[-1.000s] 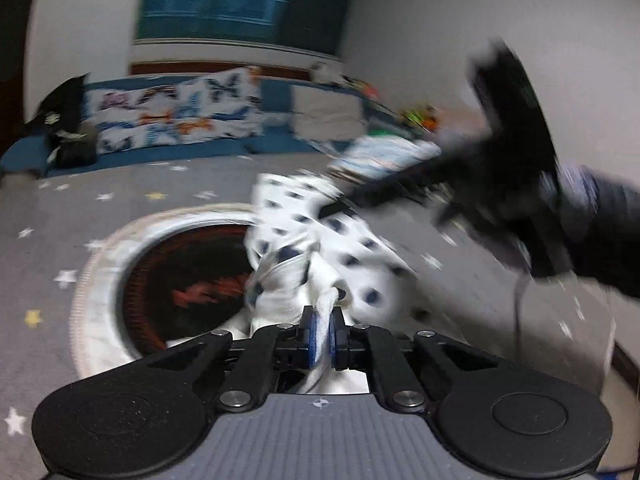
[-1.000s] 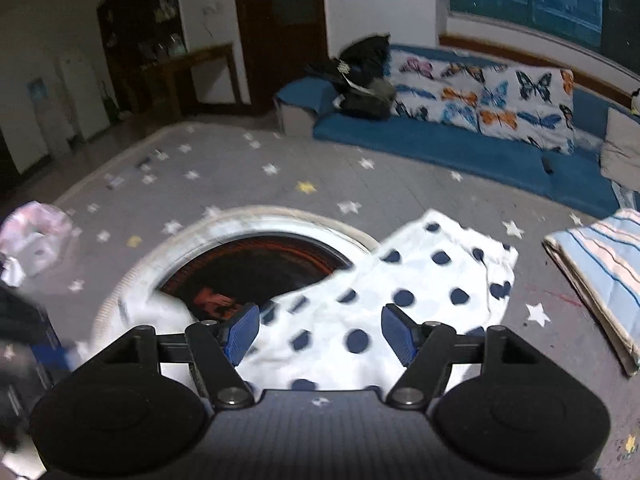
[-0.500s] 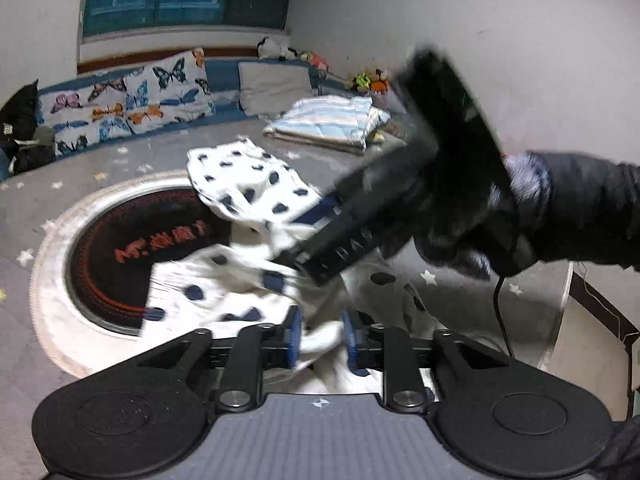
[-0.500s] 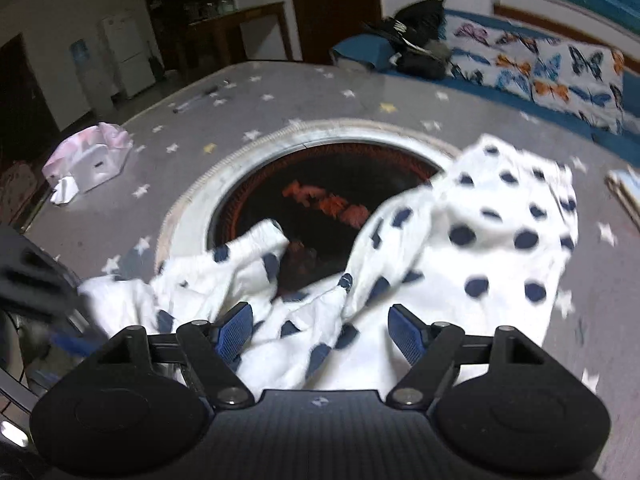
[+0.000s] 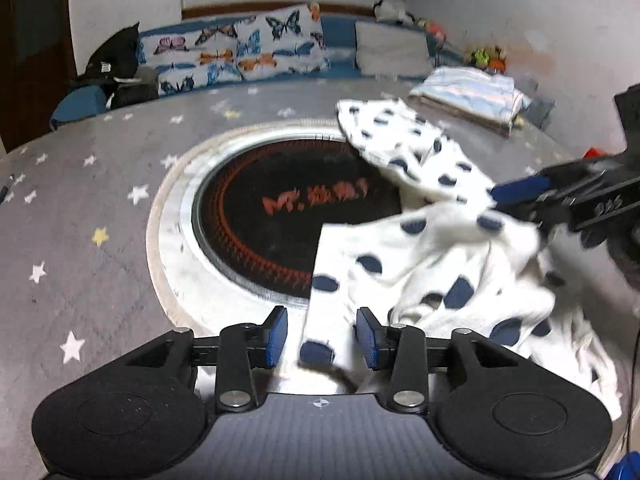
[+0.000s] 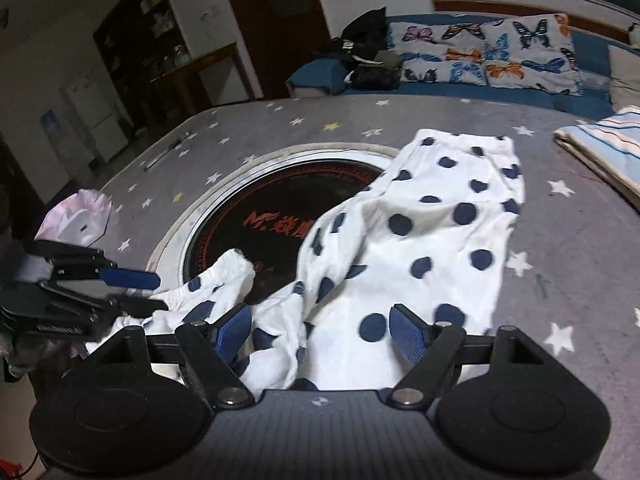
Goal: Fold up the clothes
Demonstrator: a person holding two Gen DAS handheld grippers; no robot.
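Note:
A white garment with navy dots (image 6: pixel 432 232) lies crumpled on the grey star-patterned table (image 6: pixel 580 280), partly over the round black hotplate (image 6: pixel 272 216). The jaws of my left gripper (image 5: pixel 320 336) are opening; a strip of the garment (image 5: pixel 324 280) hangs between them, clear of both pads. My right gripper (image 6: pixel 322 330) stands open low over the garment's near folds, and no pad presses the cloth. The right gripper (image 5: pixel 520 194) also shows in the left wrist view, at the garment's right side. At the left of the right wrist view, the left gripper (image 6: pixel 128 280) is beside the cloth's near corner.
A folded striped blanket (image 5: pixel 468 96) lies at the table's far right. A pink and white object (image 6: pixel 76 216) and a pen (image 6: pixel 168 152) lie near the left edge. A blue sofa with butterfly cushions (image 5: pixel 240 52) stands behind the table.
My left gripper went from shut on the cloth to parted, releasing it. The garment sank from a lifted bunch onto the table. My right gripper came down closer to the garment.

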